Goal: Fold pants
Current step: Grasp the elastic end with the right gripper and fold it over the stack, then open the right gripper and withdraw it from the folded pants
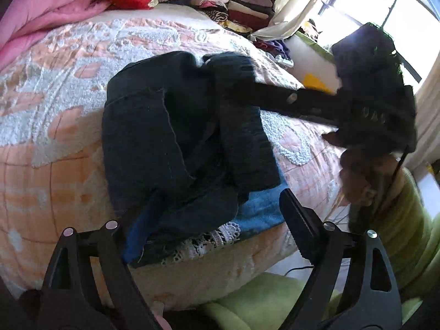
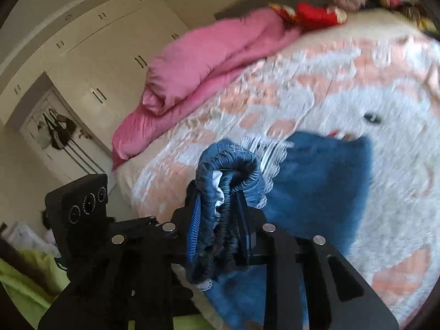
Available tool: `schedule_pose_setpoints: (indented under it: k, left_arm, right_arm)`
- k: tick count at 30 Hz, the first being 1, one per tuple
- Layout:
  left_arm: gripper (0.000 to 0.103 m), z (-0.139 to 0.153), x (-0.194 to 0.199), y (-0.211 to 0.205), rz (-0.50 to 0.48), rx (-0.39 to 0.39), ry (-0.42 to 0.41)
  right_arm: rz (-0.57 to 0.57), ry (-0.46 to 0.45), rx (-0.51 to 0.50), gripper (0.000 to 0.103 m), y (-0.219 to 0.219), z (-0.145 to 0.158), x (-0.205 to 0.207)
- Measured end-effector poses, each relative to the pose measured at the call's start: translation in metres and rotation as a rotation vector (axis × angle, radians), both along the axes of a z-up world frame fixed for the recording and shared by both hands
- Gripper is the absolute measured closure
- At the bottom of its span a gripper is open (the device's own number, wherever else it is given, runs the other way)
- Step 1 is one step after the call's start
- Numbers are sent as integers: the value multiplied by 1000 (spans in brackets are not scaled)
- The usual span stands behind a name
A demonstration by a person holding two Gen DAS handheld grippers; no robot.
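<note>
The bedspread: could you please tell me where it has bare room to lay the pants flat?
The bedspread is bare between the pink duvet and the pants. The far right corner is crowded with stacked clothes; a blue towel lies under the pants.

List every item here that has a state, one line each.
pants: crumpled on the bed, waistband end lifted.
right tool: shut on the elastic waistband.
left tool: open, holding nothing.
pink duvet: bunched along the bed's far side.
stacked clothes: folded, piled.
wardrobe doors: closed.
bedspread: spread flat.
</note>
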State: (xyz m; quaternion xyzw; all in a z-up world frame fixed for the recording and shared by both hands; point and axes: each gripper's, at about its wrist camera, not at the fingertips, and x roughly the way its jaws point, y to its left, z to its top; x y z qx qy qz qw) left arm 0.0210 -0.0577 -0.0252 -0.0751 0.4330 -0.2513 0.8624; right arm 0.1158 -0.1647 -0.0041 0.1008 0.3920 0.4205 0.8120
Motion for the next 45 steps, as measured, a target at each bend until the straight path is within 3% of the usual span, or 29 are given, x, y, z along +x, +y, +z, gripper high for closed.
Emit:
schedule_pose_setpoints:
  k: [2, 4, 5, 8, 13, 14, 19, 20, 25, 34, 45]
  left_arm:
    - [23, -1, 1, -2, -6, 16, -3]
    - [22, 0, 1, -5, -16, 24, -7]
    - [21, 0, 0, -5, -19, 26, -7]
    - [20, 2, -3, -4, -15, 35, -12]
    - [19, 13, -10, 1, 12, 65, -41]
    - [11, 15, -11, 2, 19, 74, -48]
    - [10, 26, -14, 11, 63, 102, -76]
    - [10, 28, -15, 12, 71, 105, -80]
    - [10, 36, -15, 19, 108, 120, -96]
    - [10, 42, -11, 25, 153, 148, -99]
    - [10, 35, 8, 31, 192, 189, -73]
  right_arm:
    - [-82, 20, -120, 79, -5, -14, 8]
    - [-144, 64, -241, 69, -8, -34, 15]
    - [-154, 78, -237, 62, -11, -38, 16]
    - [-180, 81, -213, 55, -19, -39, 12]
    - [-222, -1, -230, 24, -30, -17, -7]
    - [-224, -16, -235, 18, -33, -13, -11]
    - [-235, -99, -263, 12, -32, 11, -27]
    - [-238, -113, -270, 6, -32, 14, -28]
    - [-234, -225, -297, 6, -31, 35, -49]
    - [-196, -341, -295, 6, -33, 62, -82]
    - [-70, -393, -347, 6, -11, 46, -112]
